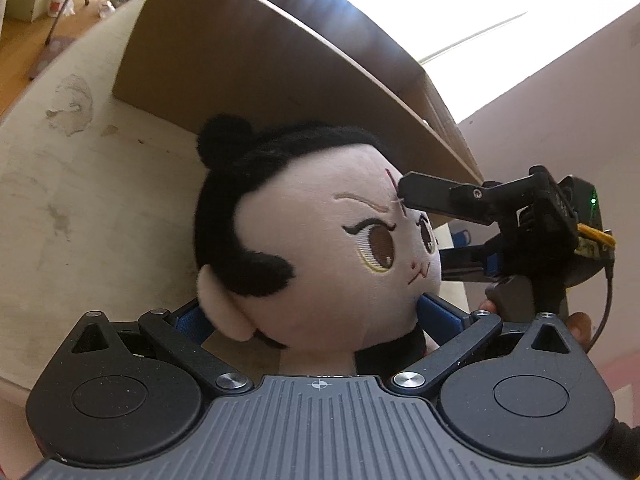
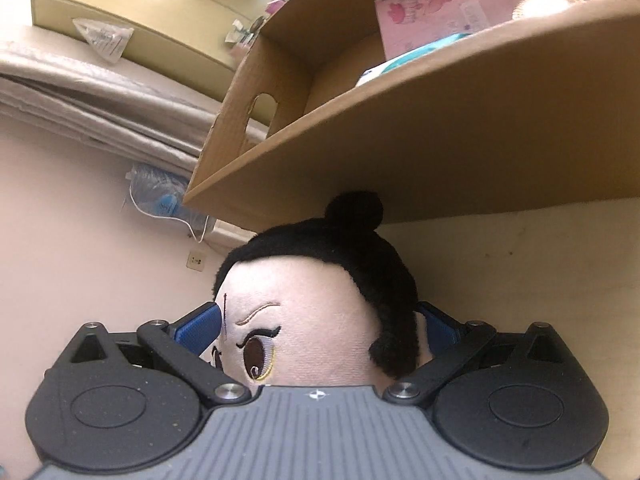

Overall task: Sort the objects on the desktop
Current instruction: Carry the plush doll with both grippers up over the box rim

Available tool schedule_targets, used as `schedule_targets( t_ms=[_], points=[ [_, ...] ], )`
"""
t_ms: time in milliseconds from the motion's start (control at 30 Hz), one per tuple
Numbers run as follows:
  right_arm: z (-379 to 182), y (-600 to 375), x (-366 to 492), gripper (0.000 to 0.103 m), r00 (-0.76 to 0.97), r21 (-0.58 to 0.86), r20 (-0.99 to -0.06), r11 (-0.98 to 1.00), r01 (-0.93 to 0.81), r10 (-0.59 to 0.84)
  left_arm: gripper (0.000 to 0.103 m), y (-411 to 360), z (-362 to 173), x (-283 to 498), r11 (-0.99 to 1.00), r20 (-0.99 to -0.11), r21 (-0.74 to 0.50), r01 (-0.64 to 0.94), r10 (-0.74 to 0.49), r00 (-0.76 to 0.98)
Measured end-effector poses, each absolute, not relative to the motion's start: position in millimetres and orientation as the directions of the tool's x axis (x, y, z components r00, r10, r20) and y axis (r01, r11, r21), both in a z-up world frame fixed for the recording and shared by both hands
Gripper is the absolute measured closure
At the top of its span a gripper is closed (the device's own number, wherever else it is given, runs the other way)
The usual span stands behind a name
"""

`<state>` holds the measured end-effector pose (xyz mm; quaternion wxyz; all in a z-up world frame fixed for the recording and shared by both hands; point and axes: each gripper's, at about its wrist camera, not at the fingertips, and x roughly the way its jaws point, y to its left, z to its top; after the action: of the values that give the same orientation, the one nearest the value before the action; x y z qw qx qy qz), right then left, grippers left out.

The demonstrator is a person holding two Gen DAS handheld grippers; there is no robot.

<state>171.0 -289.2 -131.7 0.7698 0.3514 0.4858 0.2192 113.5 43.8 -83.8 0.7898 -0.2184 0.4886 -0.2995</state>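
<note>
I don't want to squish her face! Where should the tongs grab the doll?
Probably the neck, below the plush doll's big round head, coming from the sides. The head is wide and soft, so it would squash or slip; the narrow neck fits between the left tongs. The right tongs now straddle forehead and hair.

Daylight blows out the window [image 1: 460, 12] at the left view's top right, both fisheye views bend at the edges, and shade lies under the cardboard box [image 2: 440, 152].
</note>
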Motion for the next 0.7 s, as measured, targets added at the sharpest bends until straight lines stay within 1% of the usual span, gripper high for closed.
schedule_targets(
  t_ms=[400,700],
  points=[
    [-126.1,-285.1,170.9,0.0,0.424,0.754,-0.596,0.656,0.005,0.682,0.0,39.3,-87.4,103.4,0.719,-0.641,-0.646,0.254,-0.693,0.33],
    [-121.9,-275.3,170.9,0.0,0.429,0.725,-0.616,0.689,-0.018,0.66,0.0,37.7,-88.1,105.0,0.723,-0.649,-0.643,0.251,-0.689,0.322]
  ],
)
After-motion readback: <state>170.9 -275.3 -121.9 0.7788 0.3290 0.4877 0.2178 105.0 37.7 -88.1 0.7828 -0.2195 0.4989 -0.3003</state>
